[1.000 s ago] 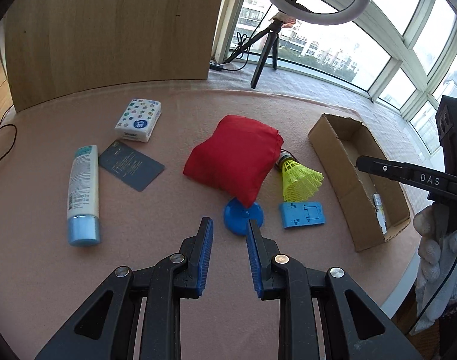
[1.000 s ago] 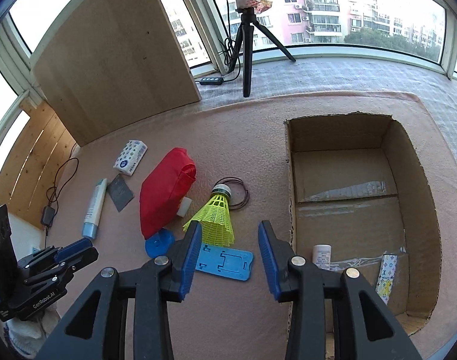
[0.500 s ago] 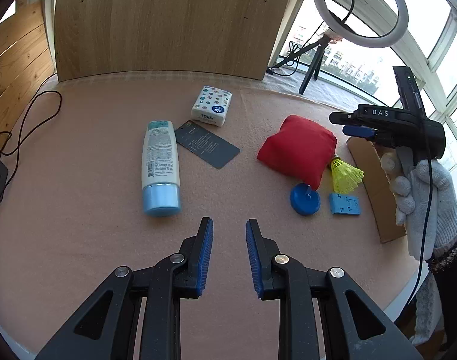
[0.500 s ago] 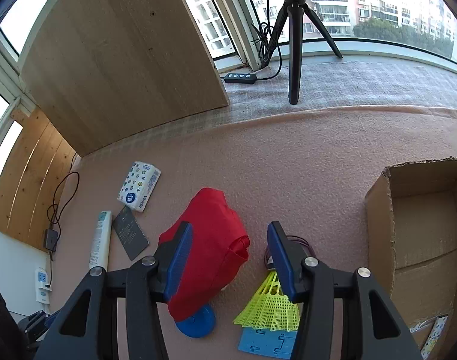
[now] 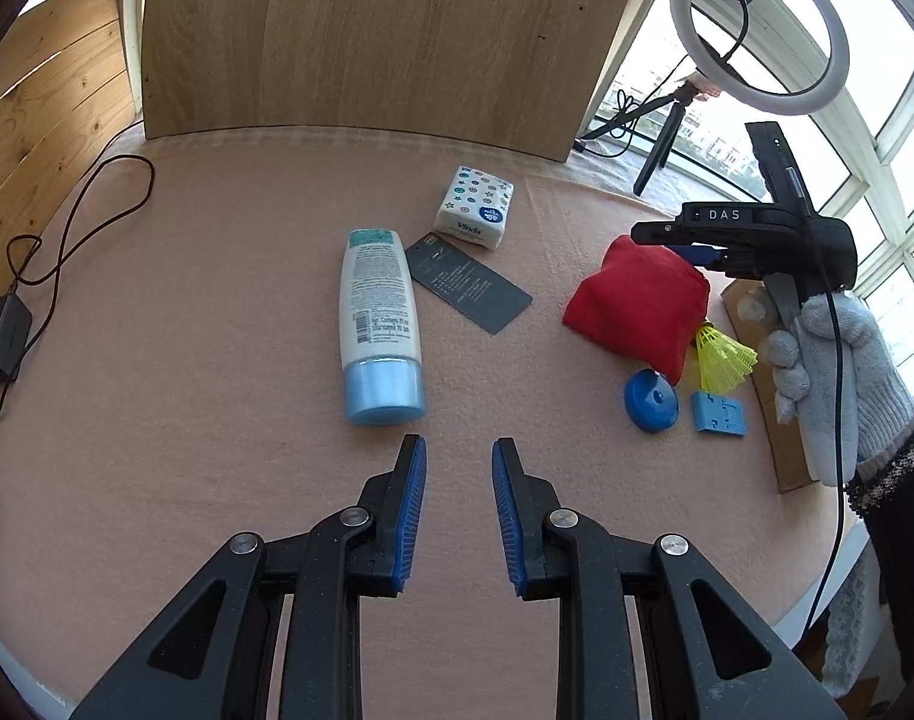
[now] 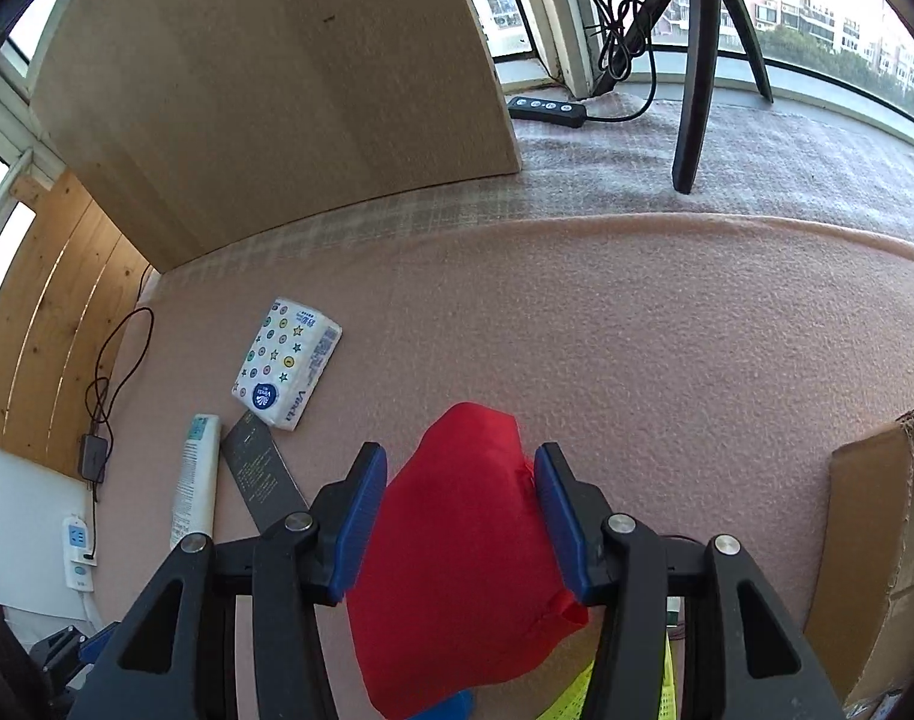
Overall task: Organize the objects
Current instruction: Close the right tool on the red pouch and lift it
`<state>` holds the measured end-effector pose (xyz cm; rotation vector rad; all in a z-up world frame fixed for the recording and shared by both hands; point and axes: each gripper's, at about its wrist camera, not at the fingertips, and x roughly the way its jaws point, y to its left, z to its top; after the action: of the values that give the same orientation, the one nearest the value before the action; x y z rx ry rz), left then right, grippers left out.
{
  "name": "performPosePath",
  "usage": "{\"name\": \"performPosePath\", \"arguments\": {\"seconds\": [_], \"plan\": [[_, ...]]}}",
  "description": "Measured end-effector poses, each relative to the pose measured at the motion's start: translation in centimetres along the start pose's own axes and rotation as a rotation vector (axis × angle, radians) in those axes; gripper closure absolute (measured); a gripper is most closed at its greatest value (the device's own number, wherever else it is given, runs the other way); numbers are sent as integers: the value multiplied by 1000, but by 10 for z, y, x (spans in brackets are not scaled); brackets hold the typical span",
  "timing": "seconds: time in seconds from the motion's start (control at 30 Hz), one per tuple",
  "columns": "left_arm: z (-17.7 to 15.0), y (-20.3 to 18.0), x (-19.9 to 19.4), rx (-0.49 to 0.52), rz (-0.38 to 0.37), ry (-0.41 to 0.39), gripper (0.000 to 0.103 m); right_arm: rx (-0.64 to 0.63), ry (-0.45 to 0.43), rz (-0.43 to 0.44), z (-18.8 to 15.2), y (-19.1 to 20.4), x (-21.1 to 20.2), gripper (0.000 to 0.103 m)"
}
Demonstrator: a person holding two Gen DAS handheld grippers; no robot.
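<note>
From the left wrist, left gripper [image 5: 455, 468] released and empty near lotion tube [image 5: 380, 324], most items unsorted on desk [image 5: 216, 330]; from the right wrist, right gripper [image 6: 460, 483] spread astride red pouch [image 6: 463, 570], ungrasped, cardboard box [image 6: 871, 540] right.

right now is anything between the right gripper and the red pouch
Nothing visible. The right gripper is open, with the red pouch already between its two fingers. In the left wrist view it hangs just above the pouch. The yellow shuttlecock and blue disc lie beside the pouch, not above it.
</note>
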<state>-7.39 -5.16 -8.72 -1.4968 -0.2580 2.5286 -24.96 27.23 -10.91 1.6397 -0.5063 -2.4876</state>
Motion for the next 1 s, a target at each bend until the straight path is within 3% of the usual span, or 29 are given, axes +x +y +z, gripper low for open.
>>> {"name": "performPosePath", "arguments": {"seconds": [0.2, 0.6, 0.8, 1.0], "plan": [[2, 6, 3, -13, -5, 8, 79, -84, 24, 43, -8, 33, 2, 70], [5, 16, 2, -41, -22, 5, 78, -243, 142, 144, -66, 93, 18, 70], [2, 27, -2, -59, -34, 10, 71, -340, 168, 163, -106, 112, 14, 70], [-2, 25, 0, -46, -66, 33, 61, -330, 94, 98, -119, 113, -7, 65]]}}
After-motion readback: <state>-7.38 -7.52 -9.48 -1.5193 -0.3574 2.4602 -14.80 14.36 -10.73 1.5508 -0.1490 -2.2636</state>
